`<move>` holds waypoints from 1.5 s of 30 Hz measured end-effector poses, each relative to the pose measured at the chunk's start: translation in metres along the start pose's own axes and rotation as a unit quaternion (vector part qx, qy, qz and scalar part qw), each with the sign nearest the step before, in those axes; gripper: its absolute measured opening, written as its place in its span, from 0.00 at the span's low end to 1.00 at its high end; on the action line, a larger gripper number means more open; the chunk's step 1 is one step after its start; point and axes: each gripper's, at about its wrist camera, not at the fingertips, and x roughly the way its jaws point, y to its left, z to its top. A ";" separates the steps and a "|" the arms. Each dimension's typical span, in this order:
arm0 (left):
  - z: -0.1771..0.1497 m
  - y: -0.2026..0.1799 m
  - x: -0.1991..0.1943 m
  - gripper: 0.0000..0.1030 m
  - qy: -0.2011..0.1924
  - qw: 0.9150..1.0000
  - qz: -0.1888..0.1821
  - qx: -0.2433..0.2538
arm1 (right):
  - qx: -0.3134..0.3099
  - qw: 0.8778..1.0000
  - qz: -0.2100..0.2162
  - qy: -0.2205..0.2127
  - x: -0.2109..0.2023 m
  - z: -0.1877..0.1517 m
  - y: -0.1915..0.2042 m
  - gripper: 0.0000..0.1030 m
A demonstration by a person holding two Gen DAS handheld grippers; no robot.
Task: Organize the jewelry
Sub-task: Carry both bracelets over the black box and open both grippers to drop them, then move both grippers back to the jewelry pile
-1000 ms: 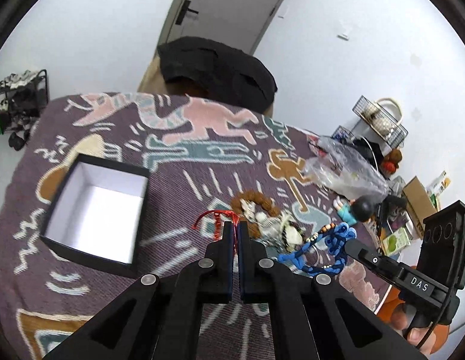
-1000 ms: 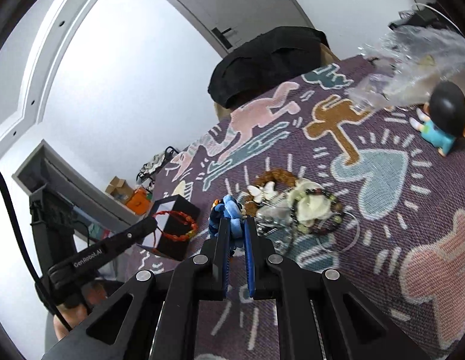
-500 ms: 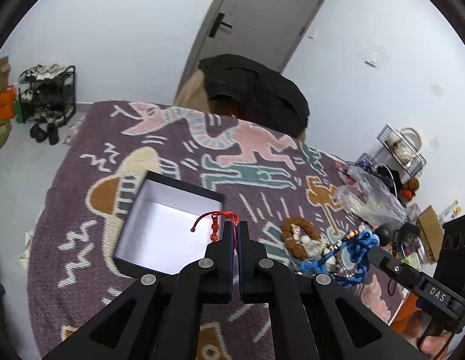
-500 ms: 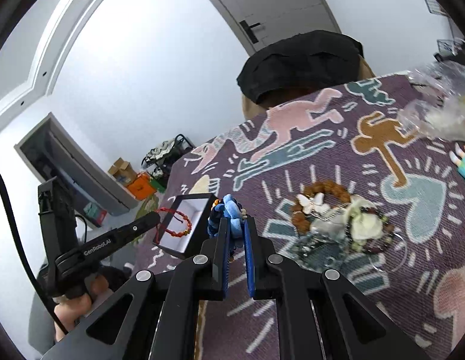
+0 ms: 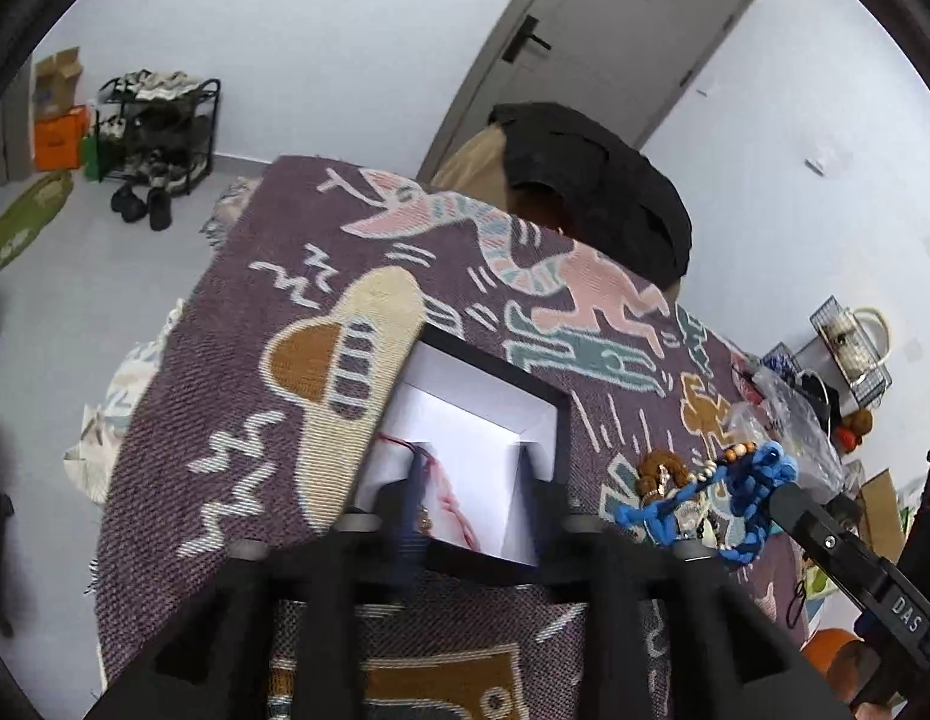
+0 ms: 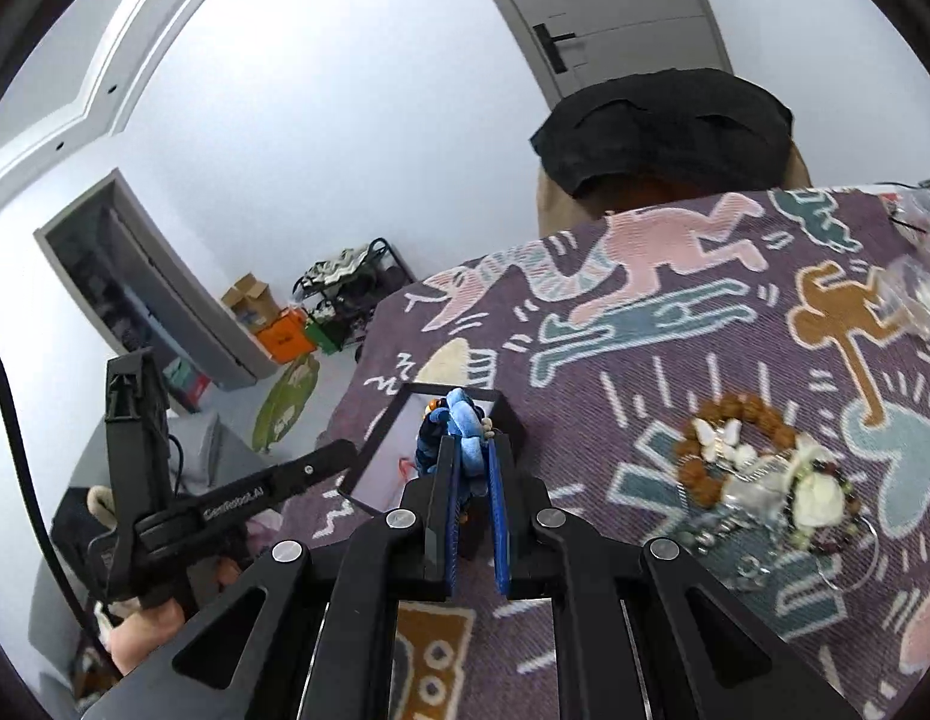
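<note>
Jewelry going into the box

Left tongs (image 5: 471, 462) hang over the open black box (image 5: 558, 414) on the desk, jaws opening, with the red bracelet (image 5: 450, 501) loose between them against the white lining. Right tongs (image 6: 468, 468) stay clamped on the blue bracelet (image 6: 462, 426), just above the box's near corner. More jewelry (image 6: 759, 480) lies heaped on the patterned cloth (image 6: 645, 324), well apart from the box.
</note>
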 end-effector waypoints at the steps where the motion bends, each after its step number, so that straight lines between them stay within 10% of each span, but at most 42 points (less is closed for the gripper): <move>1: -0.001 0.004 -0.006 0.65 -0.013 1.000 0.002 -0.004 | -0.002 1.000 0.001 0.003 0.005 0.001 0.003 0.10; 12: 0.002 0.021 -0.040 0.72 -0.054 0.998 0.023 -0.003 | -0.017 0.999 0.025 0.017 0.038 0.011 0.030 0.12; 16: 0.002 0.017 -0.044 0.75 -0.060 0.998 0.025 0.007 | -0.028 0.999 0.040 0.022 0.039 0.011 0.033 0.68; 20: -0.001 0.006 -0.045 0.88 -0.068 0.997 0.020 0.023 | -0.035 0.999 0.014 0.010 0.022 0.006 0.020 0.70; 45: -0.045 -0.076 0.005 0.88 -0.002 0.995 -0.014 0.098 | 0.055 0.993 -0.101 -0.001 -0.060 -0.011 -0.132 0.73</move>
